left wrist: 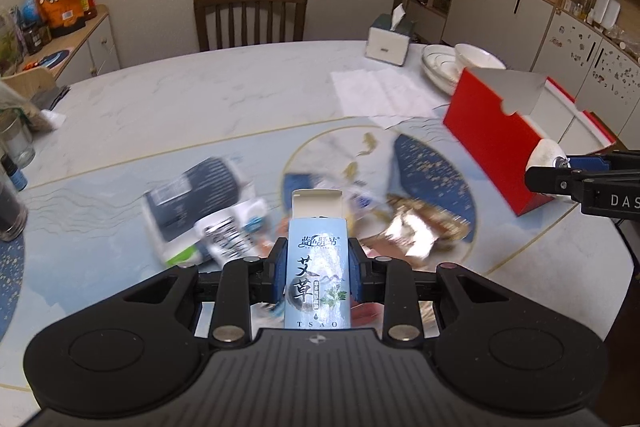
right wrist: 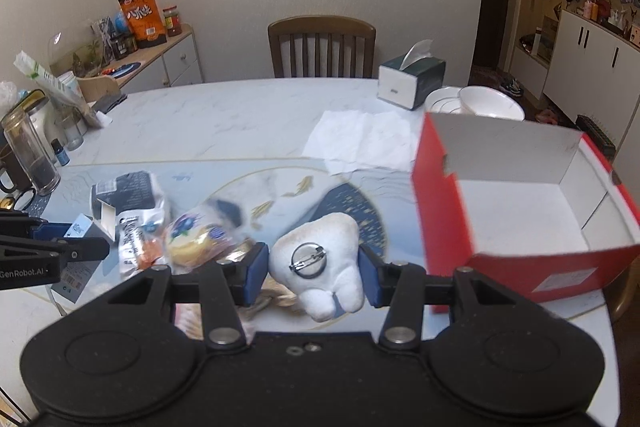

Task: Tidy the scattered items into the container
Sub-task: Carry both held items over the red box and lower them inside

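Two items lifted clear of the pile at once, presumably to save a trip.

Pale blue carton (left wrist: 318,267), long and narrow, top flap open: clamped across its narrow width between the blue pads (left wrist: 278,277) of the left gripper (left wrist: 318,277), jaws closed on it, carton running lengthwise along the fingers with the open end pointing away. Gripped about mid-length, likely so the light box neither tips nor slips.

White plush tooth (right wrist: 320,267) with a round metal pin-back facing the camera: pinched from both sides in the right gripper (right wrist: 314,275), jaws closed onto the soft body, roots hanging below the fingers. Soft stuffing, so a moderate squeeze probably enough.

Below and between: remaining clutter on the marble table (left wrist: 180,99) — a dark-printed pouch (right wrist: 126,193), a white sachet (right wrist: 134,239), a wrapped pastry with a blue label (right wrist: 194,237), crinkled foil wrappers (left wrist: 416,231). All blurred, details unreadable.

Off to the right: red box (right wrist: 520,211) with white interior, open on top, apparently empty, clearly the container. Near the right gripper, slightly ahead and to its right; well apart from the left, which has the farther carry across the pile.

Further out: white paper sheets (right wrist: 360,139), tissue box (right wrist: 412,79), stacked white bowls (right wrist: 480,103), wooden chair (right wrist: 322,47) at the far edge.

Judged stage: both items in transit toward the box, release not yet made.
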Action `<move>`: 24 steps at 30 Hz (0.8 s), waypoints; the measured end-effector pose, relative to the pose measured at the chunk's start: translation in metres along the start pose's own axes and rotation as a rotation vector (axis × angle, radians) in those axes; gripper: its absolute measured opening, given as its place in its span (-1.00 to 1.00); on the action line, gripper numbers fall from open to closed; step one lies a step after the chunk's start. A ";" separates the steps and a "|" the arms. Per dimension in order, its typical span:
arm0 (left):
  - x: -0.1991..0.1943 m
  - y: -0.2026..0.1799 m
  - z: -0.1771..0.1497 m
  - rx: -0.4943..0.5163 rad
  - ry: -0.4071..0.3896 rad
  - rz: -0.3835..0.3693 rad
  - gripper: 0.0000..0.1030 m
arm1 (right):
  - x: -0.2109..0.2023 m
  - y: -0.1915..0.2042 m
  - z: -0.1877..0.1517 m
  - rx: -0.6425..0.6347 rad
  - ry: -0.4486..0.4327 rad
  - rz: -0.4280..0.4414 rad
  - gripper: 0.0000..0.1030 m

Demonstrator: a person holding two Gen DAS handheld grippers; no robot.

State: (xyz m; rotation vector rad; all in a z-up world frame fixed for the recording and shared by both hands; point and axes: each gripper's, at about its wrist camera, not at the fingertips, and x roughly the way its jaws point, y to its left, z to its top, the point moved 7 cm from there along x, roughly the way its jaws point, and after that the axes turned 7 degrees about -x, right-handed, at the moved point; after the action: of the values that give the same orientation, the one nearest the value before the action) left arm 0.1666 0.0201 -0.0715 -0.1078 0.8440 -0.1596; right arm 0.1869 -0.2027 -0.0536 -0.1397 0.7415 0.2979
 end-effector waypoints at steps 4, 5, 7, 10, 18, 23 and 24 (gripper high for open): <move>0.005 -0.034 0.012 0.011 -0.015 -0.009 -0.44 | -0.005 -0.031 0.004 -0.013 -0.011 0.001 -0.09; 0.007 -0.043 0.015 0.013 -0.018 -0.014 -0.44 | -0.005 -0.039 0.005 -0.014 -0.014 0.002 -0.09; 0.011 -0.062 0.021 0.025 -0.026 -0.021 -0.44 | -0.007 -0.055 0.006 -0.014 -0.018 0.000 -0.09; 0.018 -0.090 0.031 0.042 -0.036 -0.036 -0.44 | -0.006 -0.079 0.006 -0.008 -0.020 -0.009 -0.09; 0.036 -0.163 0.056 0.116 -0.055 -0.077 -0.44 | -0.005 -0.136 0.005 0.009 -0.028 -0.023 -0.09; 0.049 -0.206 0.069 0.177 -0.061 -0.100 -0.44 | 0.000 -0.167 0.004 0.006 -0.026 -0.039 -0.09; 0.052 -0.214 0.071 0.187 -0.062 -0.106 -0.44 | 0.001 -0.173 0.004 0.007 -0.024 -0.042 -0.09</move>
State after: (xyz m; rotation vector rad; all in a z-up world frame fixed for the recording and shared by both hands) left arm 0.2329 -0.1974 -0.0287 0.0182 0.7586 -0.3320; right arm 0.2449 -0.3659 -0.0483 -0.1452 0.7148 0.2564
